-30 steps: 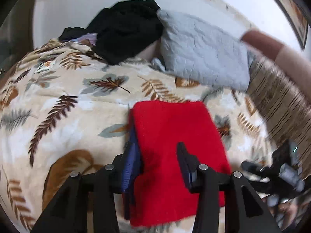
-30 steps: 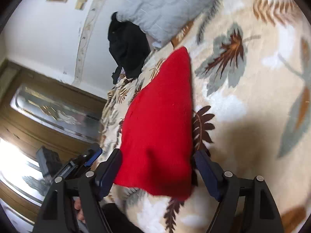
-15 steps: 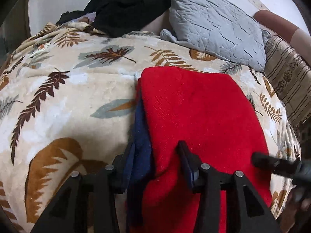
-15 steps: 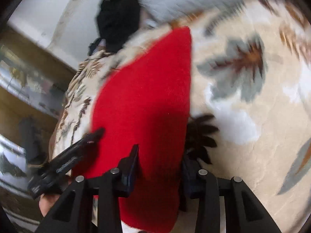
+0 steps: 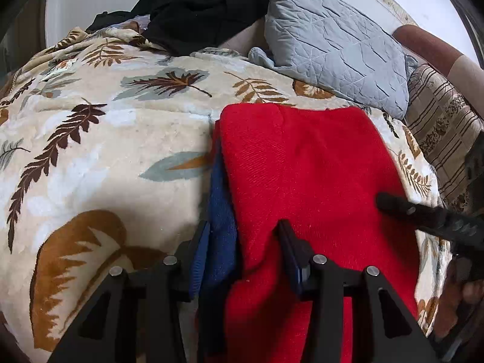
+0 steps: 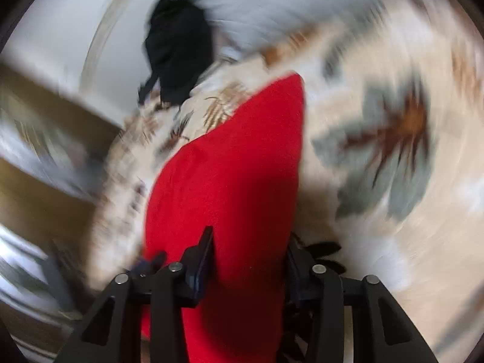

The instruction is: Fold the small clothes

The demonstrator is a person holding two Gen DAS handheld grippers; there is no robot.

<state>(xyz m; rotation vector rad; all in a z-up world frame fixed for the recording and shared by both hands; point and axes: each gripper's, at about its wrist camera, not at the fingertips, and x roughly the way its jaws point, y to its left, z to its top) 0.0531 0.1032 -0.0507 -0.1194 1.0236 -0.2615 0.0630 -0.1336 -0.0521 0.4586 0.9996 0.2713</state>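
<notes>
Red knit garment [image 5: 305, 175] nearest, folded, lying on leaf-print blanket [image 5: 99, 157] over bed. Left tool [image 5: 242, 254] partly closed, fingers clamping near-left edge: red fabric plus blue layer [image 5: 222, 220] bunched between them. Right tool [image 6: 249, 260] closing, red fabric between fingers, pads at its sides; view blurred. Beyond garment: grey quilted pillow [image 5: 332, 48]. Farthest: black clothes heap [image 5: 199, 6] against white wall.
</notes>
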